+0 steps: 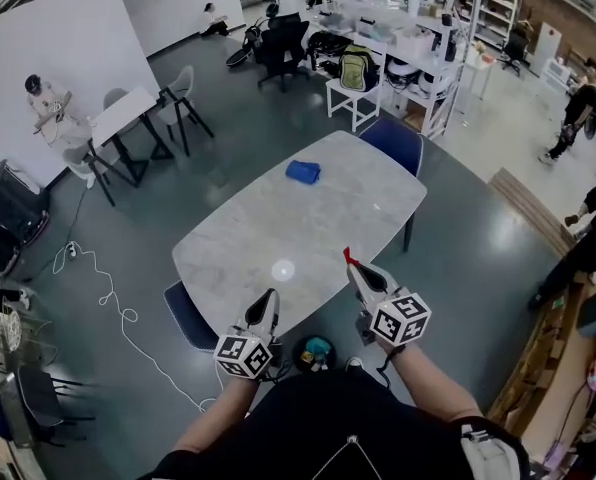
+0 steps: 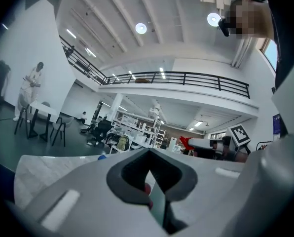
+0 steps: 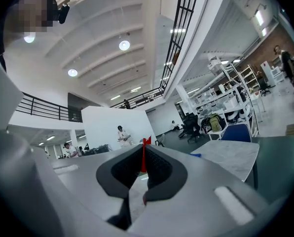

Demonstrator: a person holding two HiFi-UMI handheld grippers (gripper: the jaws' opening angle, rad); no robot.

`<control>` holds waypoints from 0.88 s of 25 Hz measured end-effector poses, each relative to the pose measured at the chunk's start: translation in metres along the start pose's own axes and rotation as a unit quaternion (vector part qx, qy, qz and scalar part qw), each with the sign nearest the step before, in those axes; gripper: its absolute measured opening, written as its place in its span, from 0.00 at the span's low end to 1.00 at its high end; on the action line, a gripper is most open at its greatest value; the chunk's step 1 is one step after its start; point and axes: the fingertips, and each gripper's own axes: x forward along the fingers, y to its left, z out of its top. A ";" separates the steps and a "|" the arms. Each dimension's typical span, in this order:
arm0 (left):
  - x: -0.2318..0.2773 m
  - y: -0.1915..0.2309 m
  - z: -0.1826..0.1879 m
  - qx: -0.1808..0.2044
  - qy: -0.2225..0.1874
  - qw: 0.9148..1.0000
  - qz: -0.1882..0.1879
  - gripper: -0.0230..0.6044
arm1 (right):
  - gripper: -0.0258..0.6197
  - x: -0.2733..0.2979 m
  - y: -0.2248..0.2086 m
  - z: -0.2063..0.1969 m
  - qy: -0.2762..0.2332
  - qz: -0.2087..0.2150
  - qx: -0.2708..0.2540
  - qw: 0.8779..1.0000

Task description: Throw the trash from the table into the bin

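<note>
- Head view: marble worktop (image 1: 308,223) with rounded corners, mostly bare. A crumpled blue piece (image 1: 302,172) lies alone toward the far end, well apart from both tools.
- Head view: the bin (image 1: 314,352) sits on the floor just past the worktop's near edge, between the two marker cubes. Coloured rubbish shows inside it.
- Head view: left hand-held gripper (image 1: 271,295) and right hand-held gripper (image 1: 351,265) are both over the near edge. A red scrap (image 1: 347,256) sticks out at the right one's tip.
- Head view: open grey floor on both long sides. A blue chair (image 1: 393,143) stands at the far corner, and a white cable (image 1: 108,298) trails on the left.
- Left gripper view (image 2: 148,176): jaws clenched together, and I make out nothing held. The worktop edge (image 2: 38,172) runs below, and the right tool with its scrap (image 2: 185,142) shows beyond.
- Right gripper view (image 3: 143,174): jaws clenched on the red scrap (image 3: 145,157), which stands upright between the pads. The worktop corner (image 3: 231,154) is off to the right, with clear floor past it.
</note>
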 end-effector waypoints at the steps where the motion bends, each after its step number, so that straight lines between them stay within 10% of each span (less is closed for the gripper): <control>1: -0.004 0.000 0.002 0.002 -0.002 1.000 0.000 0.04 | 0.09 -0.002 0.005 0.000 0.000 -0.001 -0.001 1.000; 15: -0.086 -0.016 -0.042 -0.004 -0.016 1.000 0.011 0.04 | 0.09 -0.064 0.077 -0.062 0.039 0.013 -0.001 0.999; 22: -0.137 -0.021 -0.022 0.000 -0.044 0.994 0.100 0.04 | 0.09 -0.051 0.120 -0.064 0.083 0.107 -0.007 0.991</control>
